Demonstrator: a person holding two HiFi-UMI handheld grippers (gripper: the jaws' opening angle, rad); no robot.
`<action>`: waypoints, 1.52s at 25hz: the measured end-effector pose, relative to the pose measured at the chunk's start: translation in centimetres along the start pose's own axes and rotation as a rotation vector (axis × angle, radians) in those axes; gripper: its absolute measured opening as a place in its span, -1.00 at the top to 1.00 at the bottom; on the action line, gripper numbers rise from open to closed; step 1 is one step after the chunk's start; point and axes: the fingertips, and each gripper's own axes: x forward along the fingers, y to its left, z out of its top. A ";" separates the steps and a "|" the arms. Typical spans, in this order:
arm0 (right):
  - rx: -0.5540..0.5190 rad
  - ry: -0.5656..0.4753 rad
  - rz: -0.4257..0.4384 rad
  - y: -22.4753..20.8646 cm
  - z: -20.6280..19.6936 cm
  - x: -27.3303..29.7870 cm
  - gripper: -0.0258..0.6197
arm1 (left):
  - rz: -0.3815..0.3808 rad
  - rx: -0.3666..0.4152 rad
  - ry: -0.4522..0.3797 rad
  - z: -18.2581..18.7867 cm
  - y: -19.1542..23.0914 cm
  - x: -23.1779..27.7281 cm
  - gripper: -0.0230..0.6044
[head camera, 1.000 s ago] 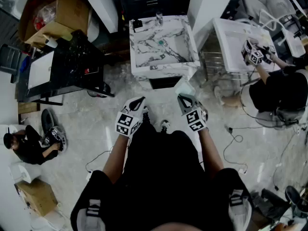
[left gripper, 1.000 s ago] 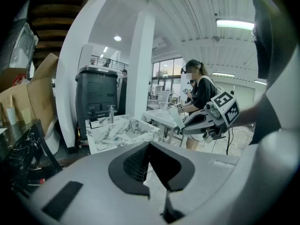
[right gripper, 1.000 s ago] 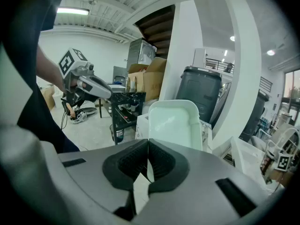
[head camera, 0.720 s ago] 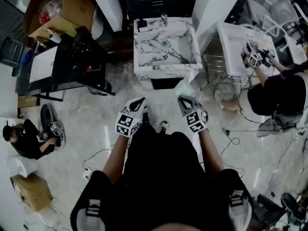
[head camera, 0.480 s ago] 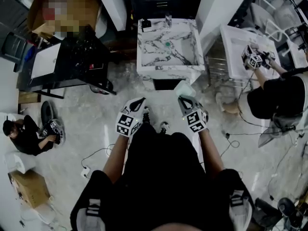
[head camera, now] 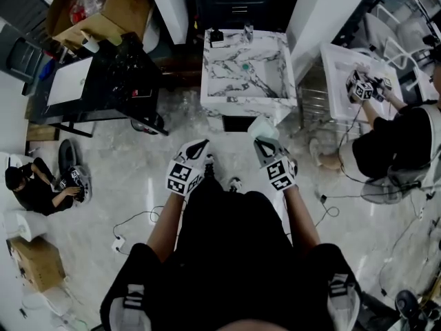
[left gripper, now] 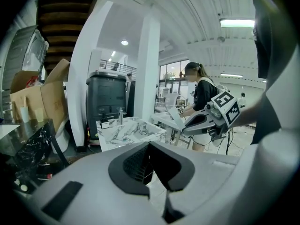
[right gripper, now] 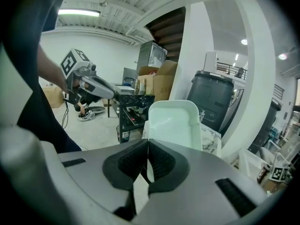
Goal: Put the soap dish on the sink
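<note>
Sink (head camera: 245,101): white marble with dark veins, standing on the floor at the far centre. Its basin holds one small green item (head camera: 244,65) at the drain. On the far rim stand a tap (head camera: 248,30) and a small dark object (head camera: 217,37), kind not legible. Cardboard box (head camera: 114,9), far left, flaps open, has something red (head camera: 86,2) inside. Soap dish (right gripper: 176,123): pale mint, rectangular with rounded corners and a raised rim, carried in the air by the right gripper (right gripper: 147,145). The jaws are clamped on the middle of its near short edge. In the right gripper view the dish stands up from the jaws with its hollow face toward the camera, showing only its own pale surface. Its long axis runs straight away from the gripper, far end toward the sink. In the head view the soap dish (head camera: 262,127) is just short of the sink's near right corner, off the rim, above the floor. Left gripper (left gripper: 150,144): jaws pressed together, tips meeting, nothing between them. It is held level beside the right gripper, well apart from the dish and to its left.
</note>
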 end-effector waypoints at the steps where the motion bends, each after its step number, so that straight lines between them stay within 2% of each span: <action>1: -0.001 -0.003 0.001 0.0 0.0 0.1 0.92 | 0.003 -0.001 0.000 -0.1 0.1 -0.1 0.93; 25: -0.026 0.011 0.026 -0.2 0.3 0.7 0.92 | 0.039 -0.024 -0.030 0.4 0.7 -0.3 0.93; 38: -0.014 0.044 0.024 -1.1 -0.3 2.5 0.92 | 0.007 -0.032 -0.030 0.4 2.3 2.0 0.93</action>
